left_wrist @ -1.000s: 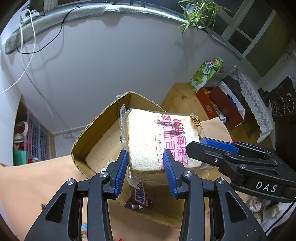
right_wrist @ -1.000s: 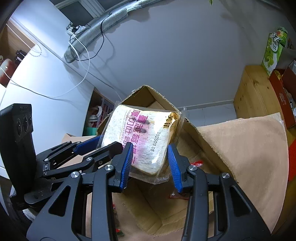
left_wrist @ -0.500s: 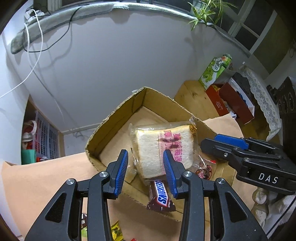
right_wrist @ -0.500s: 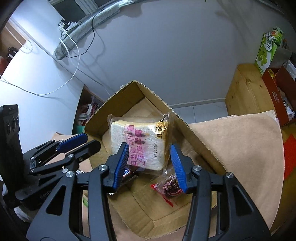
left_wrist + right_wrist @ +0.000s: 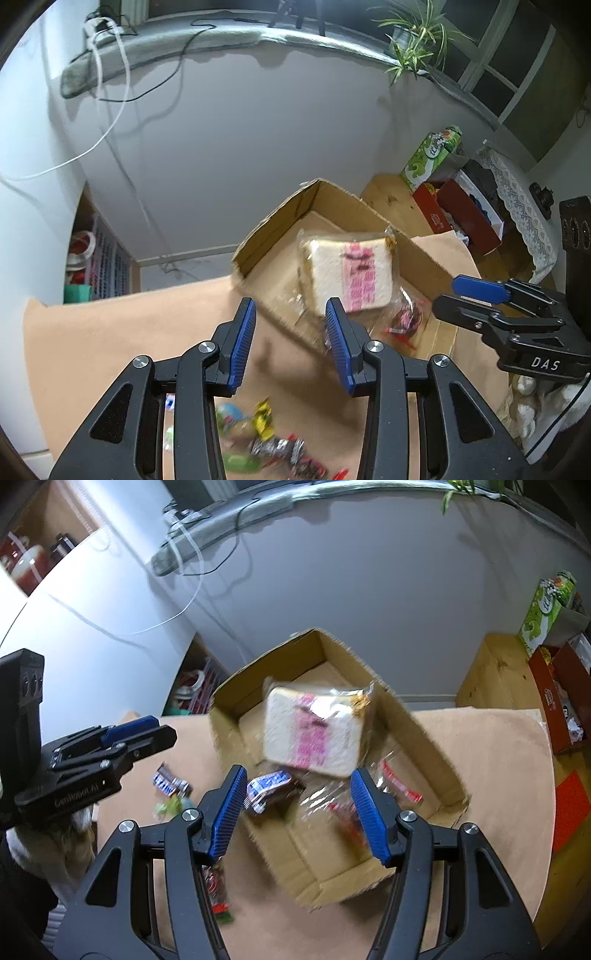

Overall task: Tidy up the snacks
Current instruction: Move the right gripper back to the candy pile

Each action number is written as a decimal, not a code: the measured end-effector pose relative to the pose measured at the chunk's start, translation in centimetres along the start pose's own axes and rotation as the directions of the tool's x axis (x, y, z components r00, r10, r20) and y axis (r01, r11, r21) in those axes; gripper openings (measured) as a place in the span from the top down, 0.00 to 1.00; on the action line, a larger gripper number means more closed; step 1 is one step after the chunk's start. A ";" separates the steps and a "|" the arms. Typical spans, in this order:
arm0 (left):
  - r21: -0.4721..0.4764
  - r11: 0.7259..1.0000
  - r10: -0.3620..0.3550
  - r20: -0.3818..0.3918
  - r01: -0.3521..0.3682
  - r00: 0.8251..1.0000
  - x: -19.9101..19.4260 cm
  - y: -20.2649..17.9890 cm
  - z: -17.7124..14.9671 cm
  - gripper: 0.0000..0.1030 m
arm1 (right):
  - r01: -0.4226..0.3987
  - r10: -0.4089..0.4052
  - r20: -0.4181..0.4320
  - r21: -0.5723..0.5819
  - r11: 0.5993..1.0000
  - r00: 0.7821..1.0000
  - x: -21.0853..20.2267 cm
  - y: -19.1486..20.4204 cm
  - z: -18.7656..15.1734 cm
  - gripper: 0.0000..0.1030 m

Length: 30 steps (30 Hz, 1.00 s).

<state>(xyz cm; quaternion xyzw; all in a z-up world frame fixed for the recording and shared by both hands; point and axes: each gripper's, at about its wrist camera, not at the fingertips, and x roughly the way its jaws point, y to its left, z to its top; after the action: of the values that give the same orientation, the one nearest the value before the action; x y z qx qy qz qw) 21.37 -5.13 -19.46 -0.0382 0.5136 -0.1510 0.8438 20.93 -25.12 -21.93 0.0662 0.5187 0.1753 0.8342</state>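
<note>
A bagged slice of bread (image 5: 351, 273) with pink print lies tilted inside the open cardboard box (image 5: 273, 221), no gripper touching it. My left gripper (image 5: 290, 310) hangs open over the box's near wall, nothing between its blue pads. In the right wrist view the bread (image 5: 310, 734) rests on a Snickers bar (image 5: 267, 786) and a red-wrapped snack (image 5: 399, 782) in the box (image 5: 417, 731). My right gripper (image 5: 299, 779) is above them, its jaws opening and gripping nothing. Each gripper shows in the other's view: right gripper (image 5: 461, 299), left gripper (image 5: 147, 731).
Several loose snacks (image 5: 266, 443) lie on the tan mat (image 5: 110, 332) in front of the box, among them a bar (image 5: 170, 779) to the box's left. A green carton (image 5: 432, 155) and a red box (image 5: 458, 210) stand on a wooden stand (image 5: 491, 672) at the right. A white wall lies behind.
A second ago the bread was held up between the fingers above the box; now it lies in the box. Both grippers have drawn back and up, and the right jaws have widened.
</note>
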 end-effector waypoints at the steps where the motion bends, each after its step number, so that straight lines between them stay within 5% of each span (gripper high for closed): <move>1: -0.008 1.000 0.001 0.000 -0.001 1.000 -0.3 0.3 -0.5 0.64 | -0.007 0.007 -0.003 -0.009 1.000 1.000 -0.2 0.4 -0.5 0.39; 3: -0.028 1.000 0.000 -0.001 0.000 1.000 -1.0 1.1 -1.6 0.64 | -0.026 0.026 -0.009 -0.032 0.999 1.000 -0.6 1.5 -1.5 0.26; 5: -0.041 0.999 0.007 -0.002 -0.007 1.000 -1.6 1.8 -2.6 0.64 | -0.039 0.038 -0.023 -0.062 0.997 0.999 -0.8 2.6 -2.6 0.24; 22: -0.210 0.976 0.028 -0.144 -0.058 0.989 -1.7 7.4 -15.2 0.64 | -0.075 0.023 -0.210 -0.241 0.968 0.977 4.1 10.0 -12.0 0.24; 30: -0.308 0.944 0.076 -0.143 -0.117 0.987 -0.7 10.6 -16.5 0.64 | -0.057 0.003 -0.244 -0.212 0.976 0.970 6.9 9.8 -13.1 0.24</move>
<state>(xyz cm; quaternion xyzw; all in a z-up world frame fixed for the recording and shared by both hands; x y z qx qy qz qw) 8.84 6.69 -28.91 -0.1373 0.5859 -0.0278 0.7982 9.83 -14.45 -30.80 -0.0394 0.5932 0.2504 0.7641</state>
